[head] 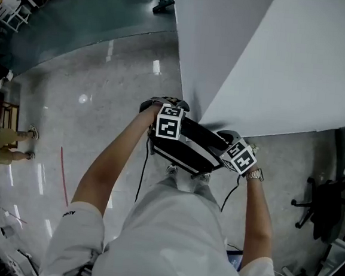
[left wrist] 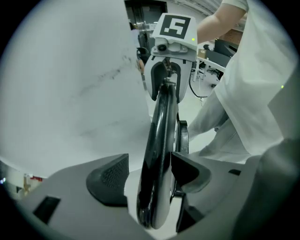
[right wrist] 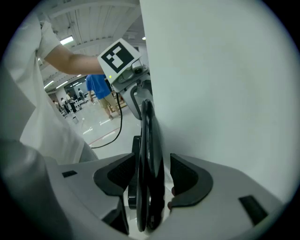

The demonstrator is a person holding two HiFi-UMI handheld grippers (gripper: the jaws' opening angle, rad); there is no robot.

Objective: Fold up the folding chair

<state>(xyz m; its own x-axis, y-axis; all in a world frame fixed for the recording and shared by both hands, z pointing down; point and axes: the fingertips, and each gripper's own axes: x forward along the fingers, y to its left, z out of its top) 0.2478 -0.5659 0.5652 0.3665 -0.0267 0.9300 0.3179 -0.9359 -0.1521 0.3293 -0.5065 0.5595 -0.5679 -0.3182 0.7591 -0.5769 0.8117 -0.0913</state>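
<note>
Black folding chair is straddled loosely by the wide-open left gripper and right gripper — each best drawn straight back, jaws unsnagged.

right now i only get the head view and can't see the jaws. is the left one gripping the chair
Observer: No. The left gripper has its jaws apart. The chair edge stands between them, with a clear gap at one pad.
Operator: and the other side
Observer: The right gripper is open too, with a gap on both sides of the chair.
Operator: is it folded flat
Observer: Seen edge-on from the gripper views it looks thin, its black panels lying close together.
</note>
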